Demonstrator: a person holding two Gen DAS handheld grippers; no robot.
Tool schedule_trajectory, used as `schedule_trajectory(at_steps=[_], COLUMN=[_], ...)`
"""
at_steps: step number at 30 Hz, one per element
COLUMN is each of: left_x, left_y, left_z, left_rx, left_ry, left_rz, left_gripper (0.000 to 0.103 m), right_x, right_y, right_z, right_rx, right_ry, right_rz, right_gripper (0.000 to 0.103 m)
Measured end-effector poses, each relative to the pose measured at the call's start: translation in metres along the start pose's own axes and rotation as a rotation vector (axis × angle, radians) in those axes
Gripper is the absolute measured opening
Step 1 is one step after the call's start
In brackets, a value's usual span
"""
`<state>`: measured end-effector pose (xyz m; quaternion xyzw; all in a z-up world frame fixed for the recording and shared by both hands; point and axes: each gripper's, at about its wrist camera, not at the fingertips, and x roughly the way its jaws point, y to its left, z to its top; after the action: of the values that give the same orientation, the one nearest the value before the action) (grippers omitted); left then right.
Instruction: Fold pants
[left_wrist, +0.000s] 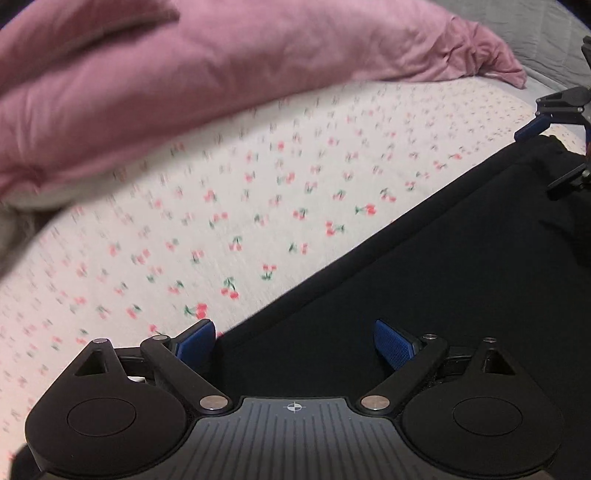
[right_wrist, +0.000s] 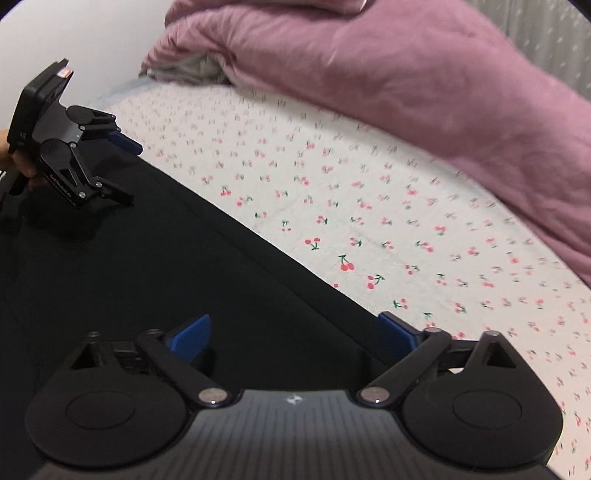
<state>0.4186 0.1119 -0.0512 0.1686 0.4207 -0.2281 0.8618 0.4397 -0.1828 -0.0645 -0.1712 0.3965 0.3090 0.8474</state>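
Note:
Black pants (left_wrist: 424, 266) lie flat on a cherry-print bedsheet (left_wrist: 258, 192); they also show in the right wrist view (right_wrist: 147, 258). My left gripper (left_wrist: 293, 343) is open, its blue pads straddling the pants' far edge at one end. My right gripper (right_wrist: 295, 336) is open, its pads straddling the same edge at the other end. Each gripper also shows from the other's camera: the right one (left_wrist: 543, 155) and the left one (right_wrist: 129, 170), both open over the pants' edge. Nothing is held.
A pink duvet (left_wrist: 221, 74) is bunched along the far side of the bed, also in the right wrist view (right_wrist: 424, 81). The cherry-print sheet (right_wrist: 369, 206) stretches between pants and duvet. A pale wall (right_wrist: 92, 44) stands behind.

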Motion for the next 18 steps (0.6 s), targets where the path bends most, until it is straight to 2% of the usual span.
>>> schedule_trajectory(at_steps=[4, 6, 11, 12, 14, 16, 18], left_x=[0.009, 0.013, 0.017, 0.017, 0.016, 0.014, 0.012], left_y=[0.012, 0.017, 0.019, 0.02, 0.019, 0.018, 0.016], left_z=[0.001, 0.002, 0.001, 0.003, 0.004, 0.005, 0.006], left_rx=[-0.044, -0.07, -0.065, -0.065, -0.06, -0.055, -0.05], left_ry=[0.01, 0.017, 0.029, 0.032, 0.026, 0.009, -0.003], left_rz=[-0.037, -0.058, -0.077, -0.085, -0.092, -0.091, -0.077], left_gripper=[0.094, 0.094, 0.091, 0.088, 0.078, 0.052, 0.037], right_x=[0.024, 0.035, 0.053, 0.054, 0.053, 0.05, 0.048], right_y=[-0.01, -0.016, -0.025, -0.026, -0.026, -0.02, -0.013], right_z=[0.011, 0.013, 0.018, 0.019, 0.021, 0.022, 0.023], right_rx=[-0.05, -0.061, -0.038, -0.032, -0.03, -0.043, -0.065], right_ry=[0.028, 0.052, 0.069, 0.071, 0.073, 0.074, 0.076], right_rz=[-0.022, -0.029, 0.005, 0.014, 0.038, 0.049, 0.058], right_gripper=[0.07, 0.066, 0.066, 0.062, 0.05, 0.033, 0.021])
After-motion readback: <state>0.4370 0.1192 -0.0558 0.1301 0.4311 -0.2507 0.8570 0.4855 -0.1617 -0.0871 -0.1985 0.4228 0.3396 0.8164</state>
